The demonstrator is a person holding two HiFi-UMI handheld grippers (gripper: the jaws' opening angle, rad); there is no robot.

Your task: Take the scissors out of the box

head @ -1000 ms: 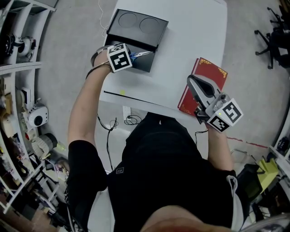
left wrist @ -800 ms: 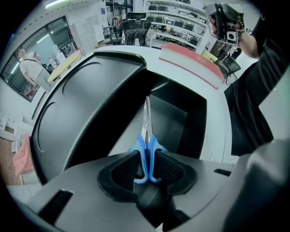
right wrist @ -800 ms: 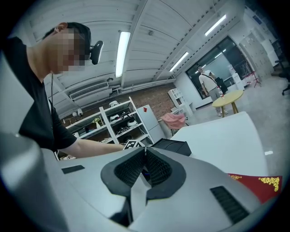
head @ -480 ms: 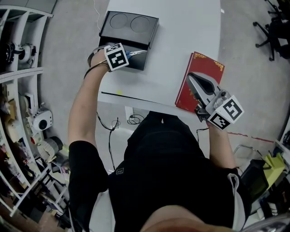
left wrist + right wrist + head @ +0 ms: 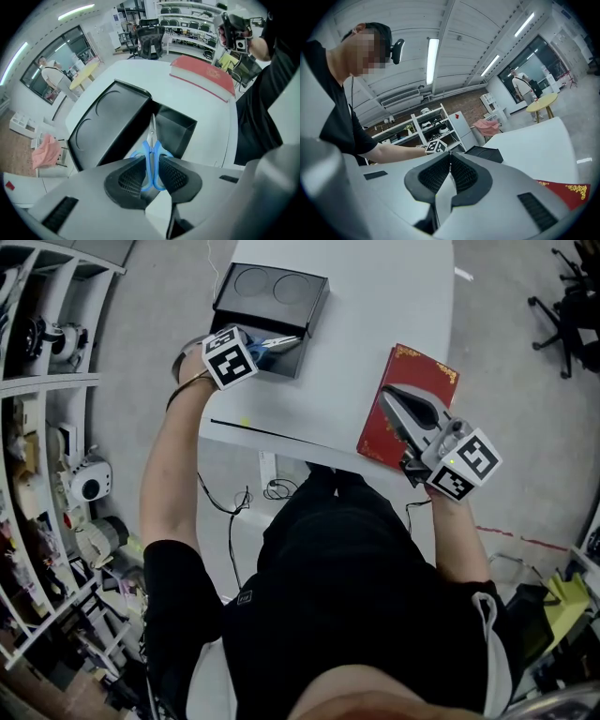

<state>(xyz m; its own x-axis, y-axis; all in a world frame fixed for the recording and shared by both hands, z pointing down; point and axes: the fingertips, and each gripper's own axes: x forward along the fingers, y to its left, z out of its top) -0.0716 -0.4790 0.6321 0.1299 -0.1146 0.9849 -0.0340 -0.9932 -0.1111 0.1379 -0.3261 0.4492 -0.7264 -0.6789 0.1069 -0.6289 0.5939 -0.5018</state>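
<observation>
– Left tongs (image 5: pixel 251 351), head view: pinching what?
– Blue scissors (image 5: pixel 278 340), with the tips over the box (image 5: pixel 272 287) just beyond them.
– Left gripper view?
– Jaws closing on the handles alone. The blades hang over the box wall, so a snag could pivot them loose.
– Right gripper view?
– Right tongs (image 5: pixel 450 157): pressed together, empty, well apart.

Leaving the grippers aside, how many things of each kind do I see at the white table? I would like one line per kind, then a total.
box: 1
scissors: 1
book: 1
Total: 3
</observation>
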